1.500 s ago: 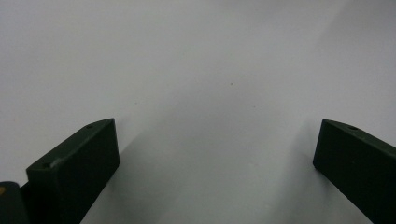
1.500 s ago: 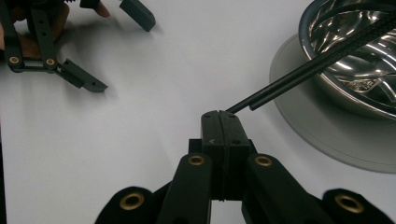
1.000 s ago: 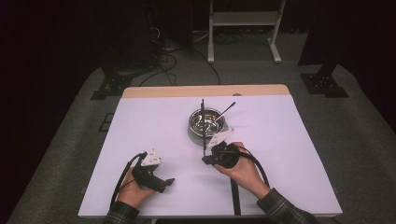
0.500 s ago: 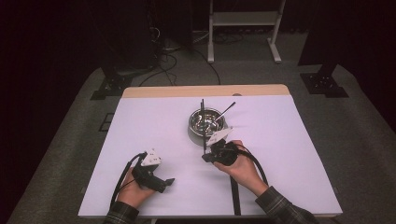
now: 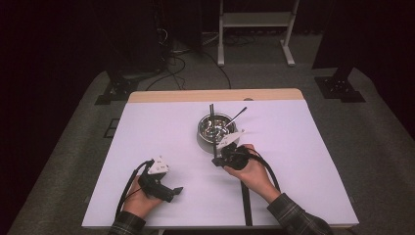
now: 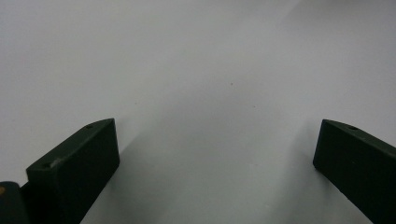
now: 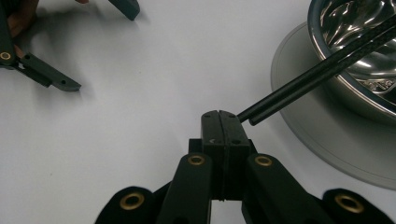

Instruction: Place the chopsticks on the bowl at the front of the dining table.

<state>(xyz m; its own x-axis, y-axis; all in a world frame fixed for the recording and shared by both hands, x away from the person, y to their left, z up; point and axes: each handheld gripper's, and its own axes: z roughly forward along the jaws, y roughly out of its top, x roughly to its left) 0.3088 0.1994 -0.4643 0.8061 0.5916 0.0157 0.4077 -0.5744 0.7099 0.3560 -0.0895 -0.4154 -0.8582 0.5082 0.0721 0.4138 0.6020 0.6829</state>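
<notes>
Your right gripper [image 7: 219,116] has its jaws clamped on the chopsticks [image 7: 322,67], whose far ends lie in the bowl [image 7: 327,88]; your left gripper [image 6: 217,149] has its jaws apart over the tabletop [image 6: 187,70].

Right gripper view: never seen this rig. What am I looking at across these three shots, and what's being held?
No robot arm here: a person sits at a white table with a hand-held two-jaw gripper in each hand.

The high view is a fixed camera above the person, looking forward and down. The other two cameras ride on the grippers and look along their black jaws.

On the table stands a shiny metal bowl with a utensil leaning in it.

The right gripper is shut; a pair of black chopsticks runs from its jaw tips up over the bowl's rim, so it seems to pinch their ends. The high view shows them too.

The left gripper is open with nothing between its jaws, and sits low over bare table.
</notes>
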